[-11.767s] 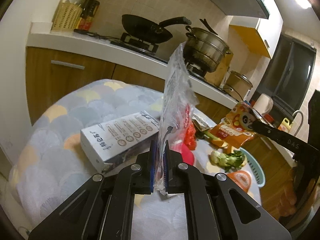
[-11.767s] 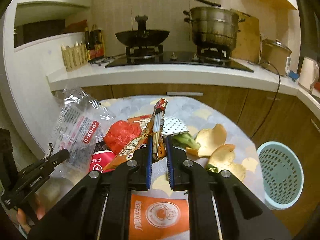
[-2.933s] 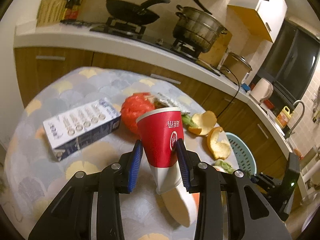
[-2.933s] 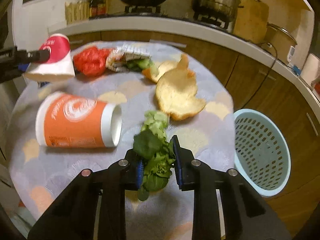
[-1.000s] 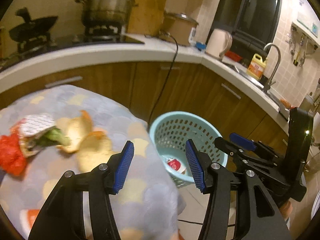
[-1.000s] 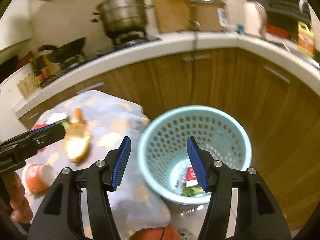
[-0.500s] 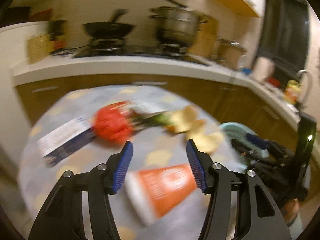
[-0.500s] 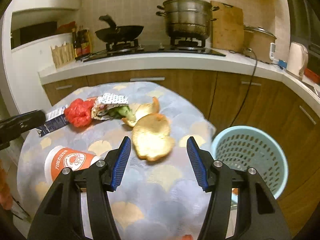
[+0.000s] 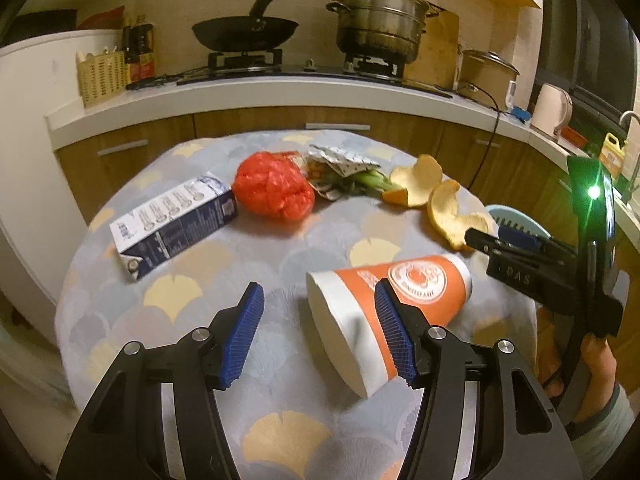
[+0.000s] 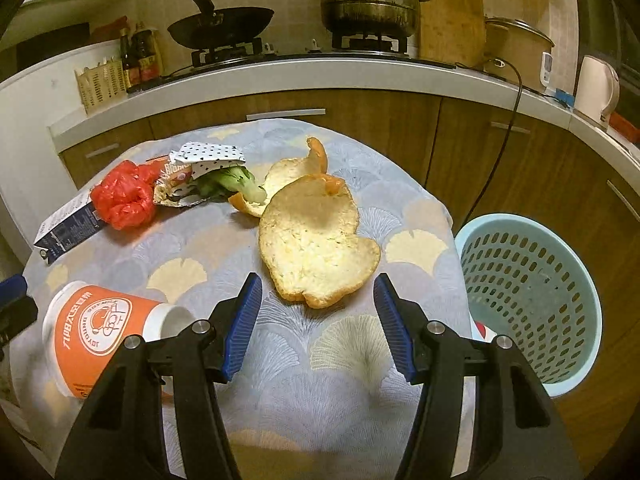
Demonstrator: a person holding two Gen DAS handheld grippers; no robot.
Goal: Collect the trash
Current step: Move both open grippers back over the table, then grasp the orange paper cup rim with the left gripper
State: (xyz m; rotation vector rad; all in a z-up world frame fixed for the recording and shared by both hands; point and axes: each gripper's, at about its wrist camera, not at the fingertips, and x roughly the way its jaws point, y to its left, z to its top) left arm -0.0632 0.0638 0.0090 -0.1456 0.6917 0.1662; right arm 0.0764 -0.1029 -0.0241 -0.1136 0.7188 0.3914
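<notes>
Both hand-held grippers have swung from the bin (image 10: 528,300) back over the table (image 10: 340,360), jaws spread and empty. Red cup and greens are binned. Cup (image 9: 384,300), peels (image 10: 316,244), carton (image 9: 176,220), red bag (image 9: 272,190) and wrapper (image 9: 340,160) remain.

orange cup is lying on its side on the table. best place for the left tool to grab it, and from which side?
Likely across the orange cup mid-body, coming from above. It lies on its side with the open mouth toward the left tool, so the round wall gives two opposite faces to pinch. The tool is open and probably wide enough. Avoid the rim: thin paper there may crush.
</notes>
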